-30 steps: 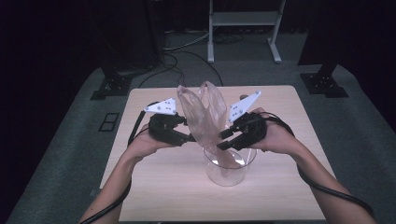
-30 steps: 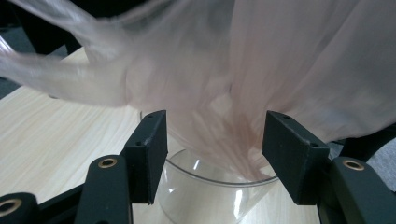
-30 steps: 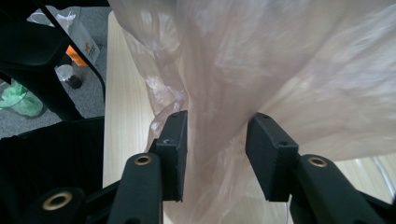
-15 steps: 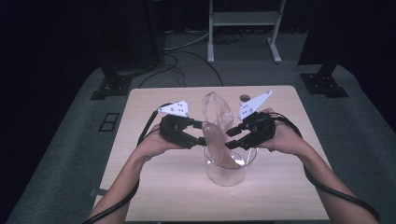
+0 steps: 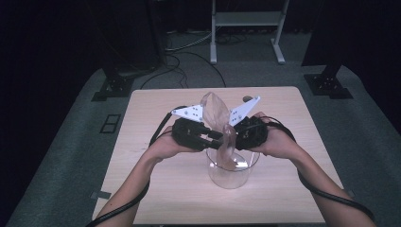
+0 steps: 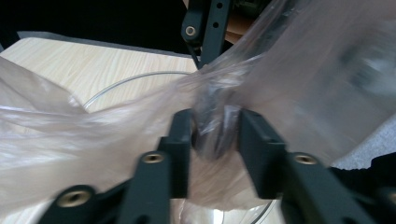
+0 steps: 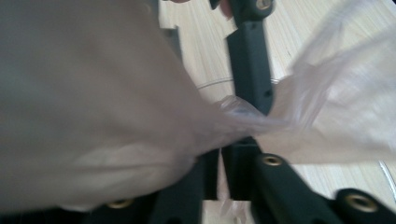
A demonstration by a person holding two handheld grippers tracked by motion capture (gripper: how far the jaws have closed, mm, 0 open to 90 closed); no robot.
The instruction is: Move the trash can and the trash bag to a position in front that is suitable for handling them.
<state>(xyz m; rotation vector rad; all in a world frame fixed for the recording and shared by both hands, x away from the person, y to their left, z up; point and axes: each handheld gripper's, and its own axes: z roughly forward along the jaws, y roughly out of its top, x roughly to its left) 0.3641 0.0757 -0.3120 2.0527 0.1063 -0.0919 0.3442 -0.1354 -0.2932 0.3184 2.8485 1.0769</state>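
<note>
A: Progress check. Thin, translucent, crumpled plastic bag [image 5: 222, 127] held above the clear, round, straight-walled plastic container [image 5: 230, 170] on the pale wooden table [image 5: 283, 142]. Lower end of bag already dipping inside the container's rim; upper part standing up between the two grippers.

B: Left gripper [image 5: 215, 138]?

A: Clenched on a bunched fold of the bag, film pinched between the black jaws in the left gripper view [image 6: 215, 135]. Container rim [image 6: 135, 79] visible just beyond.

B: Right gripper [image 5: 232, 135]?

A: Also clamped on the bag; jaws nearly together in the right gripper view [image 7: 219, 161], with a gathered strand of film caught at the tips. Grips on opposite sides of the bag, close together, right over the container.

B: Done so far, by the look of it?

A: Bag picked up, centred over the container, bottom started in. Probably about halfway.

B: Left to do?

A: Likely pushing the rest down, then spreading the mouth over the rim if meant as a liner. Mouth not opened yet, nothing folded over the edge. Both grips yet to be let go.
</note>
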